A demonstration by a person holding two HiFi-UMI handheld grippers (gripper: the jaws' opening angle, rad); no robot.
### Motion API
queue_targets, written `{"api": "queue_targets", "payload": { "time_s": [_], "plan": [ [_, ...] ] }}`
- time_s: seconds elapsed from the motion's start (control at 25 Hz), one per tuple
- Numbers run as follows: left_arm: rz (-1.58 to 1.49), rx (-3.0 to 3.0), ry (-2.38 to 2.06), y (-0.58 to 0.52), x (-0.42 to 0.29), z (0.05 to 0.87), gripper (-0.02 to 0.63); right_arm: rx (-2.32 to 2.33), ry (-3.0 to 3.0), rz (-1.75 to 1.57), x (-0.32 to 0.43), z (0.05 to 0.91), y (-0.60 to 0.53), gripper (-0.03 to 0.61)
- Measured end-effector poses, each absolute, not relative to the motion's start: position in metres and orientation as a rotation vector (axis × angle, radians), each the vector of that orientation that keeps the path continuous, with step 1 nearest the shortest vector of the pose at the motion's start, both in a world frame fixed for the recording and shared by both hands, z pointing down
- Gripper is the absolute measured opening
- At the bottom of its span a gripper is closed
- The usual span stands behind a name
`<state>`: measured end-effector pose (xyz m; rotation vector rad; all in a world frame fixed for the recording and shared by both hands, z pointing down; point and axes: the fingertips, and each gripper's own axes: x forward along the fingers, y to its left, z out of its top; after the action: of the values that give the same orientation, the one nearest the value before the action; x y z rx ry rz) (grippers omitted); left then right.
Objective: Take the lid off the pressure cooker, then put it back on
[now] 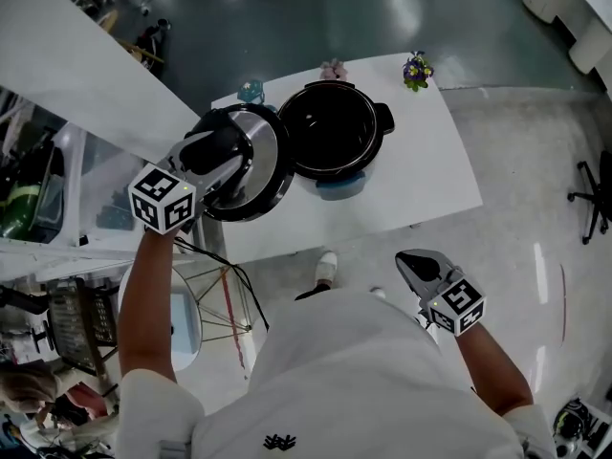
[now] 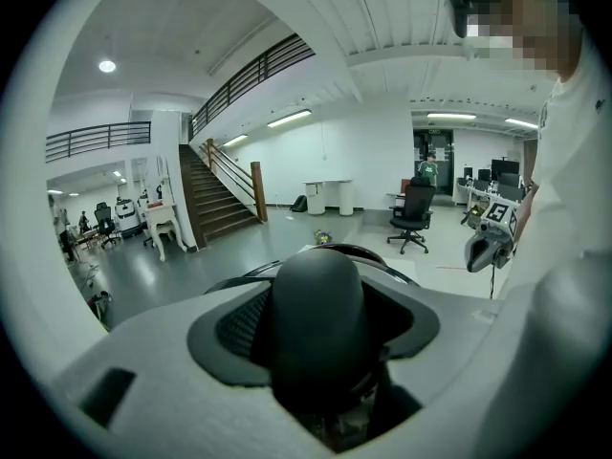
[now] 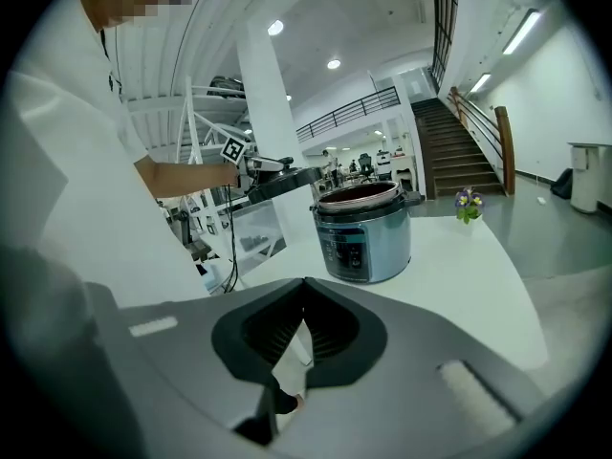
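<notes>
White table [image 1: 430, 161]: cooker [image 1: 330, 122] open, left gripper [image 1: 215, 151] clamps lid [image 1: 260, 175] beside it

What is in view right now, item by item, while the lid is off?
pressure cooker: one, blue-grey body, black inside, open on the table
lid: one, steel, black knob, held up at the cooker's left
table: one, white
flowers: one small bunch, purple, far right table corner
small pink thing: one, far table edge
small teal thing: one, far table edge
office chair: one, black, floor at right
left hand-held gripper: grey, shut on the lid's knob
right hand-held gripper: grey, shut, empty, off the table
</notes>
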<state>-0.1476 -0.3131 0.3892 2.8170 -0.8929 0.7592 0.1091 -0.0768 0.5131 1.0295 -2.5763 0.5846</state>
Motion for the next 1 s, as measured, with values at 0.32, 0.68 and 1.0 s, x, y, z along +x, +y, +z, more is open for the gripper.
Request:
{"api": "queue_targets", "payload": {
  "time_s": [0.32,0.68,1.0],
  "plan": [
    [0.787,2.877,-0.766,-0.332,-0.100,0.388,0.290,1.130,-2.550,0.616,0.125,0.516,-0.073,0.014],
    [0.804,2.934,-0.617,-0.350,-0.044,0.394,0.290,1.250,-2.497,0.655,0.142,0.518,-0.066,0.012],
    [0.811,2.979,-0.508,-0.361,-0.002,0.402,0.290,1.353,-2.452,0.667,0.152,0.519,-0.057,0.014]
  ]
}}
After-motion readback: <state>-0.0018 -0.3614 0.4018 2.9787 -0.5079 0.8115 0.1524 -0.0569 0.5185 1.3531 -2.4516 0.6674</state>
